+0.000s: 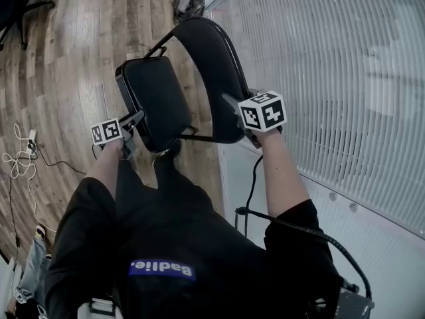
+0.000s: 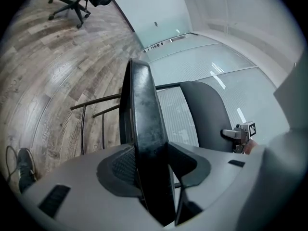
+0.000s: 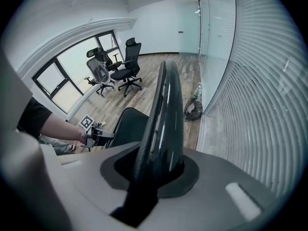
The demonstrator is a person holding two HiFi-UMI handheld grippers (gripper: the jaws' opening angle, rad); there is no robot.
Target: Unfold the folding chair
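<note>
A: Our left gripper point(image 1: 135, 120) pinches the black padded folding chair's seat point(image 1: 154, 98); the right gripper point(image 1: 232, 105) clamps its curved backrest point(image 1: 211, 65), beside the slatted wall point(image 1: 332, 78).

B: If our left pinch slips, the seat may snap shut.

A black short-sleeved shirt point(image 1: 166, 231) is worn, and a blue patch point(image 1: 163, 269) with white lettering is carried on its front. The left gripper point(image 1: 135, 119) and the right gripper point(image 1: 230, 102) are built with smooth light-grey bodies, in which dark rounded recesses are sunk around the black jaw pads. Each is topped with a white cube printed with black square markers, the left cube point(image 1: 106, 131) and the right cube point(image 1: 263, 110). A black cable point(image 1: 253, 178) is led from the right gripper past the sleeve to a grey box point(image 1: 352, 304) at the side.
</note>
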